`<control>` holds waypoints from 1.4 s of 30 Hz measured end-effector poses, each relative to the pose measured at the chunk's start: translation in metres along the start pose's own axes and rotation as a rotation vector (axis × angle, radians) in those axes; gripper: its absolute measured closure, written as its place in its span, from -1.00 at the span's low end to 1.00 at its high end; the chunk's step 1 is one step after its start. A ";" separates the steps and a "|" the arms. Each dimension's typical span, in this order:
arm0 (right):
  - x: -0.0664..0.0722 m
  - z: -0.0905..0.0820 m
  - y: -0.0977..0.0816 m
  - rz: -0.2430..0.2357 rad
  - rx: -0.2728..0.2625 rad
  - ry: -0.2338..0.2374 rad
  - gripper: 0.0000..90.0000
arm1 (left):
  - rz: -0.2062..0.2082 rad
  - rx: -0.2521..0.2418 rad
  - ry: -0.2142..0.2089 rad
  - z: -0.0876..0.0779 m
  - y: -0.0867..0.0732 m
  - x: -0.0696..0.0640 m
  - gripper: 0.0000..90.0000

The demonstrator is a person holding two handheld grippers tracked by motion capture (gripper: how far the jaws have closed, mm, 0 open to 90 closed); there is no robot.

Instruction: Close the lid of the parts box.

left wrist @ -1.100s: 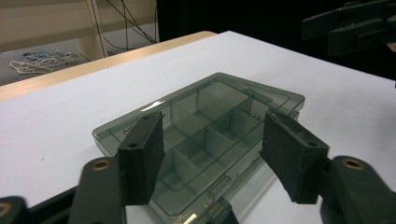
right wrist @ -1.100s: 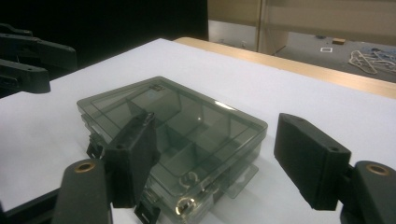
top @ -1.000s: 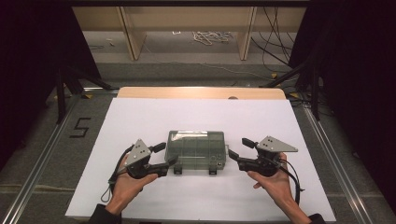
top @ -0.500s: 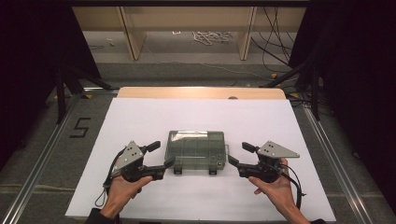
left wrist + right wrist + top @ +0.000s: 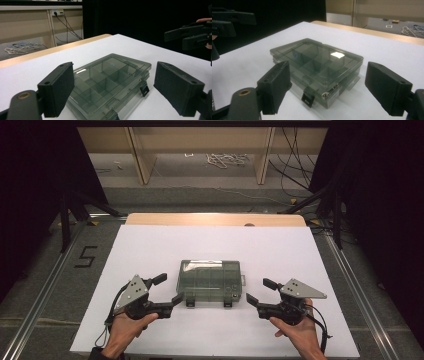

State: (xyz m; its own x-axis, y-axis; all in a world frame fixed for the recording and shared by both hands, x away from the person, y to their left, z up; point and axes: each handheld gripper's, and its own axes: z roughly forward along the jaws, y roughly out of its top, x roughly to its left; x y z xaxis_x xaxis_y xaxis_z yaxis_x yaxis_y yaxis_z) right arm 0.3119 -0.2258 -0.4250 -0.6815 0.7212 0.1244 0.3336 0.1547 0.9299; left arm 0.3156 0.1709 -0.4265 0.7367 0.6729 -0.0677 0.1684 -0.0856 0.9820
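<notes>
High view | left gripper point(image 5: 169, 291) and right gripper point(image 5: 256, 291): jaws just opened, empty, flanking compartment box point(image 5: 210, 279) on bench point(image 5: 150, 245) | grip both latches evenly.

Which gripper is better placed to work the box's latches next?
Probably left: the left gripper sits almost against the box near a latch; the right gripper, also open, stands farther off.

Glossy clear plastic box point(image 5: 210, 279), matt white tbl point(image 5: 150, 245)
</notes>
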 end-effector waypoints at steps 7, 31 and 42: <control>0.009 -0.002 -0.004 -0.040 -0.007 -0.005 -0.56 | -0.003 -0.007 0.008 -0.005 0.000 0.000 -0.65; 0.016 -0.013 -0.007 -0.069 -0.039 -0.031 -0.60 | -0.017 -0.024 0.003 -0.013 0.000 -0.007 -0.64; 0.013 -0.012 -0.006 -0.069 -0.045 -0.035 -0.60 | -0.015 -0.011 -0.001 -0.011 -0.002 -0.009 -0.64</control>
State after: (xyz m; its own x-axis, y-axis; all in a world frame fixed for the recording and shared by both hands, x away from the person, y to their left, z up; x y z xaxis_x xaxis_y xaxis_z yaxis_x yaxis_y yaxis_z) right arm 0.2932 -0.2253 -0.4252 -0.6781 0.7334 0.0482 0.2567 0.1749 0.9505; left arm 0.3014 0.1730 -0.4260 0.7347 0.6734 -0.0825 0.1722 -0.0674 0.9828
